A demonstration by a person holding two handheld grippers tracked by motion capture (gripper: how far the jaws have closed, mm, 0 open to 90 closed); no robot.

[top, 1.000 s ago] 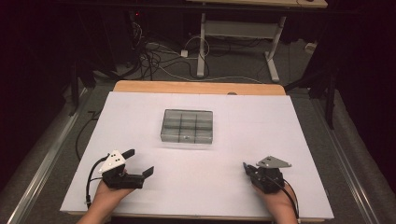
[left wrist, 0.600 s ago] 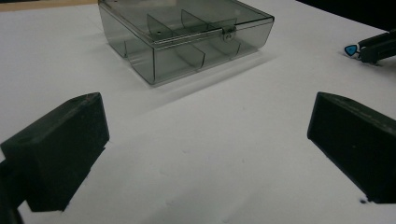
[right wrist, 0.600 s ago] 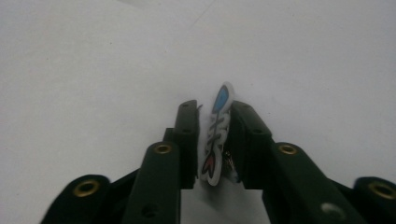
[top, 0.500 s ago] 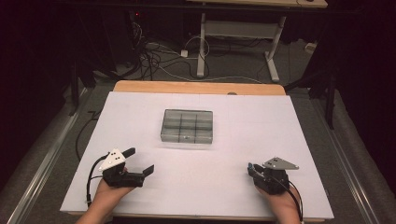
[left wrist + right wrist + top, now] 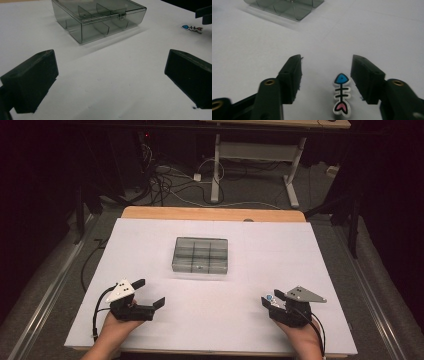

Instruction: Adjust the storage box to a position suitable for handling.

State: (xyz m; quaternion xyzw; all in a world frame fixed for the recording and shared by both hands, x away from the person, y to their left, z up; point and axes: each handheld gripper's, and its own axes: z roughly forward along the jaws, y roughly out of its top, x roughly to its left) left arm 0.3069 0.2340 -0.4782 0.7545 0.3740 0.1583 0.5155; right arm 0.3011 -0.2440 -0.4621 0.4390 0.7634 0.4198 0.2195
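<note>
- High view: white table sheet [image 5: 150, 245] with a smoky clear compartment box [image 5: 200, 255] at centre, lid down; it sits within forward reach of both hands, well apart from each
- Left gripper [image 5: 148, 293] low at the near left, jaws spread wide with nothing between them; it looks parked, turned toward the middle of the table, ready rather than working
- Right gripper [image 5: 270, 300] at the near right, a small pale charm showing just at its tips; the person's hand [image 5: 300, 337] is behind it, near the table edge
- Left gripper view: the two black jaws stand far apart over bare sheet, gripping nothing. The box lies ahead, its latch [image 5: 121, 16] facing this side, dividers visible through the wall. The fish-skeleton charm [image 5: 192, 28] lies far off at the right, beside a dark part that is likely the other gripper
- Right gripper view: fish-skeleton charm [image 5: 341, 93] flat on the sheet, blue head pointing away, pink tail toward the camera. It lies between the jaws, nearer the right-hand one, neither pad touching it. The jaws have just been opening, so the charm is released, not grasped
- Judgement: the charm lies lengthwise along the jaws, so closing would pinch its narrow sides; the box corner [image 5: 299, 12] ahead suggests where it is bound
</note>
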